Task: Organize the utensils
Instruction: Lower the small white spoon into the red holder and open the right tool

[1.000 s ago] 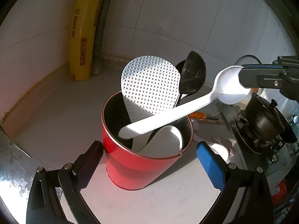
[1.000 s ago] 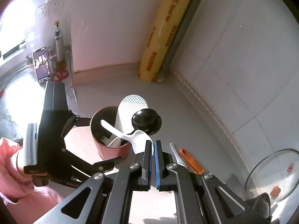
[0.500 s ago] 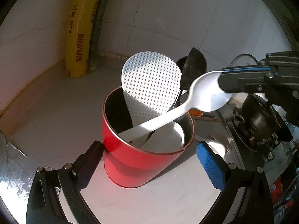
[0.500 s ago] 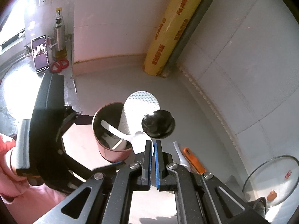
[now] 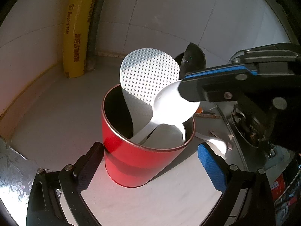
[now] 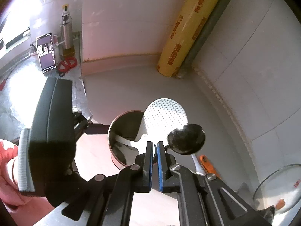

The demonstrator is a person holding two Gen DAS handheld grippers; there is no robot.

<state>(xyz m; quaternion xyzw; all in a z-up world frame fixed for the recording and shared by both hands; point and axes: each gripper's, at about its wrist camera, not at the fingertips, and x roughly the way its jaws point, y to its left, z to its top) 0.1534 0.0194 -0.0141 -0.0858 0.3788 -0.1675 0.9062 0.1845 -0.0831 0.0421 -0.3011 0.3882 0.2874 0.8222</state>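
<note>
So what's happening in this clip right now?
A person with two handheld grippers is putting utensils into a red cup. The right gripper pinches the bowl of a white spoon whose handle already dips inside the cup, beside a dotted rice paddle and a black ladle. The left gripper sits open on either side of the cup. More utensils lie on the counter behind.

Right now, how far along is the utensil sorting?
Done: a dotted rice paddle, a black ladle and another white utensil already stand in the red cup. In hand: the right gripper pinches a white spoon, handle already inside. Left: an orange-handled tool and a white one still lie on the counter.
</note>
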